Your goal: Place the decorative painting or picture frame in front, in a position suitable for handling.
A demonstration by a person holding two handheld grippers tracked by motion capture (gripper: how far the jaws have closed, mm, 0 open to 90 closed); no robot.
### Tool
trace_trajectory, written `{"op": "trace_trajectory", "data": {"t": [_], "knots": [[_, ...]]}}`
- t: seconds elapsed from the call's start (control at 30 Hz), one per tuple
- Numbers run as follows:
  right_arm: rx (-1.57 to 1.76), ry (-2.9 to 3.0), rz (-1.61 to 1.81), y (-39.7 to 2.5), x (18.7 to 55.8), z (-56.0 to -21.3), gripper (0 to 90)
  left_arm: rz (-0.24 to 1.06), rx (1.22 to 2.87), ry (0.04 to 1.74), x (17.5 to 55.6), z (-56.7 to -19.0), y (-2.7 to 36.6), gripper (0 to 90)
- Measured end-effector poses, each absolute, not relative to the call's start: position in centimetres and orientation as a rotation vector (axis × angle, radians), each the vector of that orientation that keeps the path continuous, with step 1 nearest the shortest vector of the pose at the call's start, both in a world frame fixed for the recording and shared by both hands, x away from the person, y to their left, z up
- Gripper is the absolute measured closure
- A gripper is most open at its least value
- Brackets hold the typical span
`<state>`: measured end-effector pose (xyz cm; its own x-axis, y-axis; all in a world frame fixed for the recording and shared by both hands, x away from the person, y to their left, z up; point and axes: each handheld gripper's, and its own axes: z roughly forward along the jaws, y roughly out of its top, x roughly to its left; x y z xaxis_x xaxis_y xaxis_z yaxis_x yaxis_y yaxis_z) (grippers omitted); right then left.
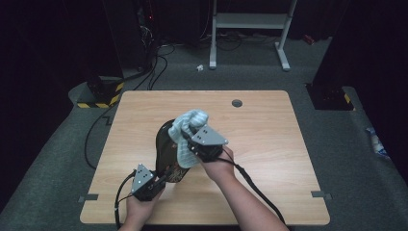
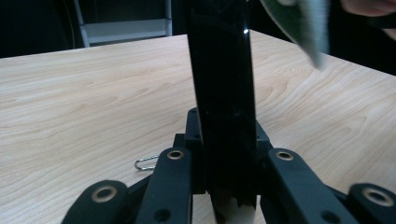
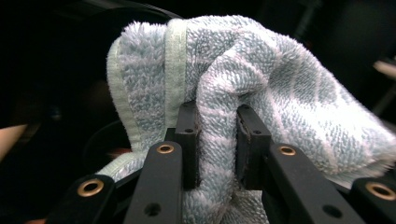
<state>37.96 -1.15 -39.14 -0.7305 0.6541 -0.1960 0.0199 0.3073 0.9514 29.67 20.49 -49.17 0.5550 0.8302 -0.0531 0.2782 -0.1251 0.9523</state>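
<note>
With the left gripper [image 1: 155, 182] clamped on the dark pan's [image 1: 169, 147] handle and the right gripper [image 1: 194, 144] pinching the towel [image 1: 188, 126] against it, hard wiping could twist the pan loose onto the worktop [image 1: 269, 144].

no text, label or number can be read; the dark bottle [image 1: 169, 153] perhaps bears a patterned label, too blurred.

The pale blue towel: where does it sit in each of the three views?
High view: towel at table centre, draped over the dark object, pinched by the right tongs.
Left gripper view: a corner hangs at top right.
Right gripper view: centre, clamped between the jaws.
Shared landmark: the dark object.
</note>
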Motion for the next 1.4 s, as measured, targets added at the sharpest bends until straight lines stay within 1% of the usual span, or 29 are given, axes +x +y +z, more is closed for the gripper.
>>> {"op": "trace_trajectory", "data": {"t": [0.17,0.27,0.37,0.63,0.77,0.9,1.23,1.33,1.4], "knots": [[0.440,2.046,1.495,0.9,34.5,-39.1,73.4,0.616,1.678,0.941,29.7,-49.2,20.6,77.9],[0.405,2.048,1.484,1.2,33.9,-39.3,73.4,0.613,1.679,0.940,29.7,-49.2,20.6,78.0],[0.468,2.053,1.491,0.5,35.4,-39.2,73.4,0.611,1.679,0.941,29.7,-49.2,20.6,78.1],[0.755,2.030,1.365,-3.4,42.3,-40.6,73.4,0.617,1.681,0.940,29.7,-49.2,20.5,77.8],[0.829,2.026,1.337,-4.3,43.6,-41.2,73.5,0.617,1.681,0.938,29.7,-49.2,20.5,77.8],[0.772,2.024,1.346,-3.8,42.3,-40.8,73.7,0.616,1.681,0.939,29.7,-49.2,20.5,77.9],[0.441,2.084,1.487,0.8,34.9,-39.5,73.7,0.608,1.678,0.948,29.8,-49.2,20.6,77.9],[0.409,2.085,1.489,1.1,34.3,-39.5,73.7,0.605,1.675,0.950,29.8,-49.2,20.6,78.0],[0.416,2.082,1.470,0.9,34.8,-39.6,73.6,0.598,1.672,0.953,29.8,-49.2,20.6,78.2]]}}
